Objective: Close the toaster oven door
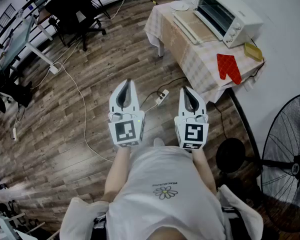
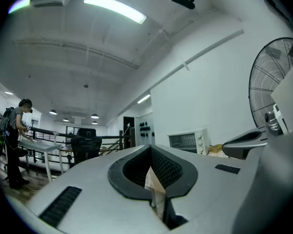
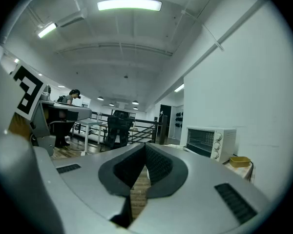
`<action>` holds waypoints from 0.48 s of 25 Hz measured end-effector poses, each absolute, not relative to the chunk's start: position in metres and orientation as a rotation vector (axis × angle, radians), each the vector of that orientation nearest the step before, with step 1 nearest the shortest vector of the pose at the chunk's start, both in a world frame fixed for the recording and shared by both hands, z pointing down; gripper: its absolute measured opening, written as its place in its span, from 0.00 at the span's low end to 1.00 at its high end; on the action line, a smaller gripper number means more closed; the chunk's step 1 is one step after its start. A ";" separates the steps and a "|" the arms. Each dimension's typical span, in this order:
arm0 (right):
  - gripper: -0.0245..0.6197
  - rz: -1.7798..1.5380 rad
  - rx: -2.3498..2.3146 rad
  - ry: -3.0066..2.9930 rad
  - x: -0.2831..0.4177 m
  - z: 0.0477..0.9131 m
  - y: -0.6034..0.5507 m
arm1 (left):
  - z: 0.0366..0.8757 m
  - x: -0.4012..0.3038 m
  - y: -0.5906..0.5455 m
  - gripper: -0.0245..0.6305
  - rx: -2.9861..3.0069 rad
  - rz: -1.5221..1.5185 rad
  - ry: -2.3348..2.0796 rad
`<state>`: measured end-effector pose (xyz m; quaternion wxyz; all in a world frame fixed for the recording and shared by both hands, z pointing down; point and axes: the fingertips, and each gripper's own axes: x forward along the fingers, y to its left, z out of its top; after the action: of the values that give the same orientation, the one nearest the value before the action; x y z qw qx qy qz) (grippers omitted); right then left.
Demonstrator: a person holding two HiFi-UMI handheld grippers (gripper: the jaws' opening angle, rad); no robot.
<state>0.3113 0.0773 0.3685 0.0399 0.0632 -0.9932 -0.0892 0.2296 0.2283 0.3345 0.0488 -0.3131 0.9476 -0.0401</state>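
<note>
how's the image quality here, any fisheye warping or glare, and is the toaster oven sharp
Head view: wide-angle bend curves the floorboards, light is even, the toaster oven is small but sharp. Left gripper view: strong fisheye with dark corners, the ceiling light strip glares. Right gripper view: same fisheye, the ceiling light panel is blown out, the toaster oven reads clearly.

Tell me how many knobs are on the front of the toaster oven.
3, all on the toaster oven, stacked in a column to the right of its opening: top knob, middle knob, bottom knob. None seems hidden in the right gripper view.
</note>
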 end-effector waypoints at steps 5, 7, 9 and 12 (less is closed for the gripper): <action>0.05 -0.297 0.193 -3.047 0.304 0.368 0.073 | 0.333 0.223 0.224 0.06 -0.954 -0.100 2.885; 0.05 -0.289 0.190 -3.040 0.301 0.369 0.073 | 0.335 0.221 0.224 0.06 -0.960 -0.117 2.886; 0.05 -0.284 0.180 -3.034 0.299 0.370 0.073 | 0.335 0.218 0.224 0.06 -0.954 -0.110 2.891; 0.05 -0.273 0.170 -3.035 0.294 0.371 0.071 | 0.335 0.212 0.222 0.06 -0.945 -0.101 2.899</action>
<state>0.2936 0.0707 0.3710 0.0450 0.0555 -0.9934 -0.0893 0.2124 0.2225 0.3350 0.0451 -0.3095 0.9493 -0.0329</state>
